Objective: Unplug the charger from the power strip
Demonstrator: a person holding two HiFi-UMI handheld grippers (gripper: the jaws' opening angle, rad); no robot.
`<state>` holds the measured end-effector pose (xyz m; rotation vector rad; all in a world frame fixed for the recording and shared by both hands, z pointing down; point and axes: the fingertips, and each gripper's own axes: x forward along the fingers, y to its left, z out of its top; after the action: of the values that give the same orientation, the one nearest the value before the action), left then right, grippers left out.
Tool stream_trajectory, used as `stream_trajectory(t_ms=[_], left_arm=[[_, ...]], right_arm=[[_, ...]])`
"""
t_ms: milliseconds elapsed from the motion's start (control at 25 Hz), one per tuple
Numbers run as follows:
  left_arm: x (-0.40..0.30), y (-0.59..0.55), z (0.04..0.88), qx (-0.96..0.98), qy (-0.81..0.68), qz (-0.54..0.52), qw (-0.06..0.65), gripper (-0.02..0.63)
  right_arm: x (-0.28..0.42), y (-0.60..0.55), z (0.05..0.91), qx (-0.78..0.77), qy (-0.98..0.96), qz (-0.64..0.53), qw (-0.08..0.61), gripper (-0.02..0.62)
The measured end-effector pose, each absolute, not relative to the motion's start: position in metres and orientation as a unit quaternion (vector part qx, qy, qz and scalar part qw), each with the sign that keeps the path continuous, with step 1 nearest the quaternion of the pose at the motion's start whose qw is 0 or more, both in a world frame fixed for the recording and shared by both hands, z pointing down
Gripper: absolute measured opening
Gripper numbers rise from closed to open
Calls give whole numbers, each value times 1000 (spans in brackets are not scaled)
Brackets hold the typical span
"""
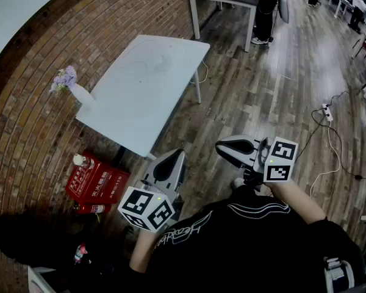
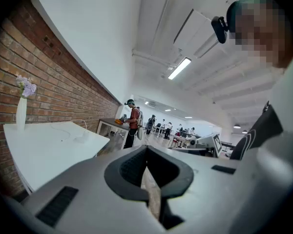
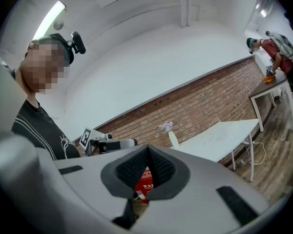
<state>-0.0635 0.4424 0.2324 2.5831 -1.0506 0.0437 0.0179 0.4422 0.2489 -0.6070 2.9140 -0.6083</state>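
charger too small to pick out; white power strip (image 1: 327, 111) lay on the floor at far right, well apart from left gripper (image 1: 171, 156) and right gripper (image 1: 222, 146), both with jaws pressed together, empty. likely light, rigid: grip the body, not cord. only head view showed it.

White table (image 1: 147, 81) beside brick wall (image 1: 24, 124); 1 vase (image 1: 83, 95) of purple flowers (image 1: 65, 77) at its edge; red box (image 1: 97, 180), possibly cardboard, below.
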Motion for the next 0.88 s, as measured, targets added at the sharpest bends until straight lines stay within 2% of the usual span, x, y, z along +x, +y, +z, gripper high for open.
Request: stream_trajectory(t_ms=[880], left_arm=[[-69, 422, 237, 911, -368, 8, 188, 5]], right_arm=[[0, 435, 250, -180, 968, -176, 9, -2]])
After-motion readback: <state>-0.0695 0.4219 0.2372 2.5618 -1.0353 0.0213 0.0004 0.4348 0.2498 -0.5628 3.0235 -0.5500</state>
